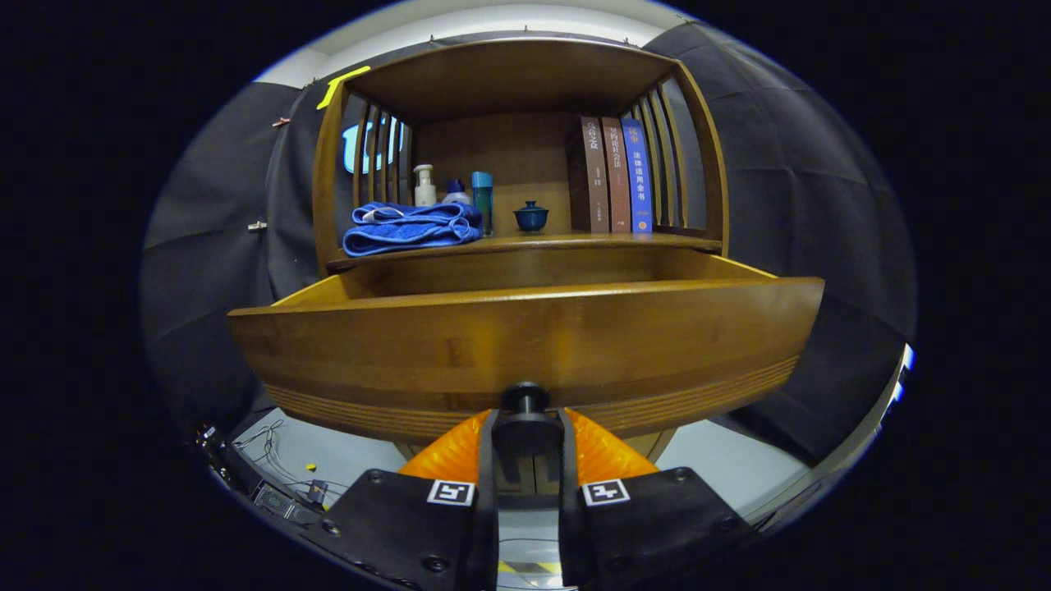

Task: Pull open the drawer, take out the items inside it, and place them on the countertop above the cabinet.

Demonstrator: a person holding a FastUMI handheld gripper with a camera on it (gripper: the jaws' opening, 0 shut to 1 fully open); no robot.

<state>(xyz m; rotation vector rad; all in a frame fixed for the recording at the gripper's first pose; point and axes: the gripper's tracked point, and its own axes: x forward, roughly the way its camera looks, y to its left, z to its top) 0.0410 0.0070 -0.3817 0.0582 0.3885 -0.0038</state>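
One wooden cabinet [525,164] stands ahead, and its drawer [525,345] is pulled well out toward the claw [526,443], so the drawer front spreads wide just beyond the fingers. The claw's two fingers press from either side on the dark round knob [525,400] at the lower middle of that front, a firm pinch by the look of it.

Main risk, as I judge it: the drawer already looks far out, and more pull could bring it off its runners or tip it down at the front, spilling whatever is inside. A pull off the straight line could also jam it or let the small knob slip from the fingers.

From this low angle the drawer's inside is hidden behind its front, so I cannot tell what items lie in it or how many; they would sit above and beyond the claw. The surface [575,240] above the drawer is crowded: a folded blue towel [410,227], three books [617,174], a few bottles [452,190] and a small blue lidded cup [531,217]. Free room shows mostly in the middle, so a careless placement could knock the cup or bottles
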